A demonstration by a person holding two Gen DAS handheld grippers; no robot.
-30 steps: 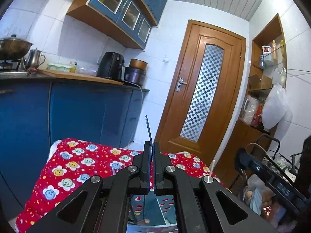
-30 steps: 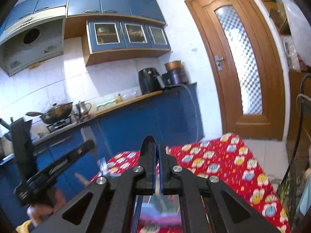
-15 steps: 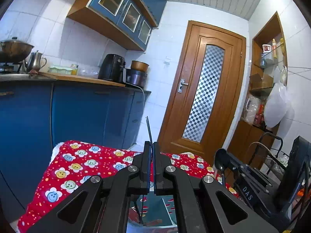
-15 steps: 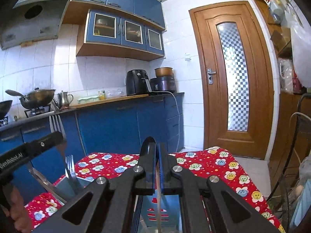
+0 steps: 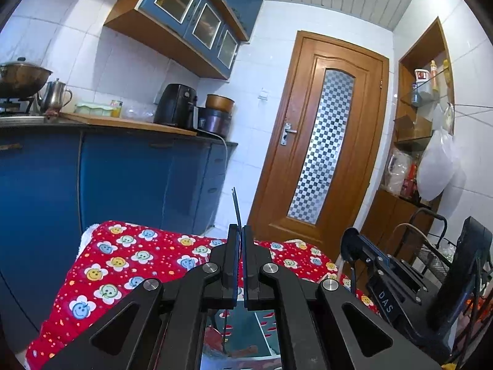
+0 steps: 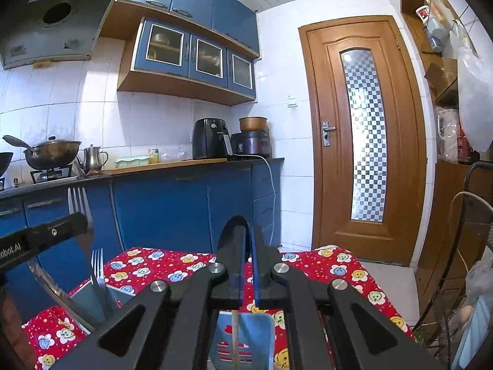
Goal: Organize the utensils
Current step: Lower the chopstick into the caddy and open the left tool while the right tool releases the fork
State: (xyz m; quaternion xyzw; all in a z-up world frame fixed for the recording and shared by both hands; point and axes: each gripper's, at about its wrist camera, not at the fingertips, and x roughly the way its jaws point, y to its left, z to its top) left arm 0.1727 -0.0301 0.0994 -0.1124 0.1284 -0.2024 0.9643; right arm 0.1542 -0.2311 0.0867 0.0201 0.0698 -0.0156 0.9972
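Observation:
My left gripper is shut on a metal fork, seen edge-on and standing up above the pads. In the right wrist view that left gripper reaches in from the left, with the fork's tines pointing up. My right gripper is shut on a dark spoon whose bowl rises behind the fingers and whose pale handle hangs down. A blue slotted holder sits straight below it. A grey-blue holder at the left has another fork standing in it.
Both holders stand on a table under a red flowered cloth. Blue kitchen cabinets run behind it, and a wooden door is at the back right. A metal rack and shelves crowd the right side.
The right gripper with the spoon has come into the left wrist view at the lower right and rolled level. The left gripper and its fork stayed put.

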